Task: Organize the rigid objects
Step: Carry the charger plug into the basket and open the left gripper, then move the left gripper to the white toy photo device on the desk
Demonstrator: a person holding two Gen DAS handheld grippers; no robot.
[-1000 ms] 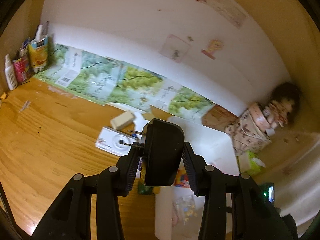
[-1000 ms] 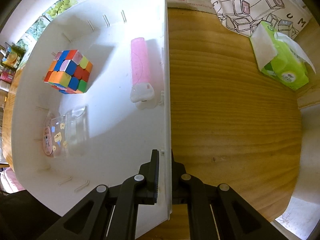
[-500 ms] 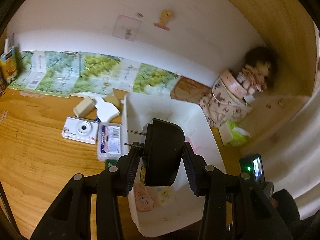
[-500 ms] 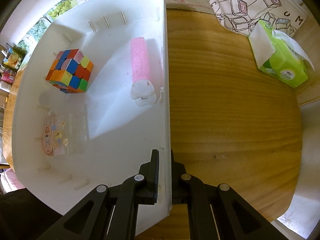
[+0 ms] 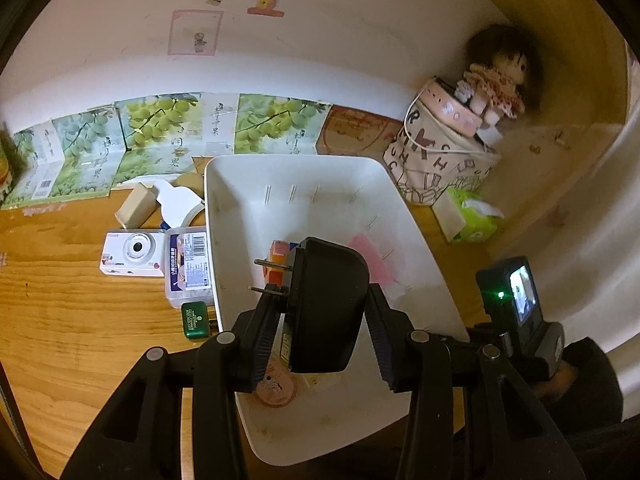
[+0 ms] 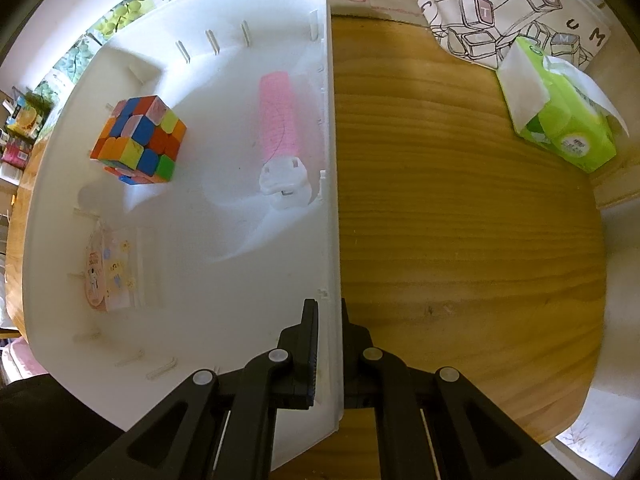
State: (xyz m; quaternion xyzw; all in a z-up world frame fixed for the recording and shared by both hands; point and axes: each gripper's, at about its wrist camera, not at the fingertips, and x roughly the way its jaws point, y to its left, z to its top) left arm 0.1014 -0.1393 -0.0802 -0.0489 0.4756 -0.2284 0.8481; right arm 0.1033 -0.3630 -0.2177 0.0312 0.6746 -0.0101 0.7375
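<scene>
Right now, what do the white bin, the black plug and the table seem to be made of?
White bin: smooth plastic, probably; thin moulded wall with ribs, soft sheen.
Black plug: matte black plastic shell, it seems, with two metal prongs.
Table: wood or a wood-look surface; grain lines show, slightly glossy.

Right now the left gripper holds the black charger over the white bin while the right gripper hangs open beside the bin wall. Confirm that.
One thing is wrong: the right gripper is shut on the white bin wall, one finger on each side, as the right wrist view shows. The left gripper does hold the black charger over the bin.
</scene>
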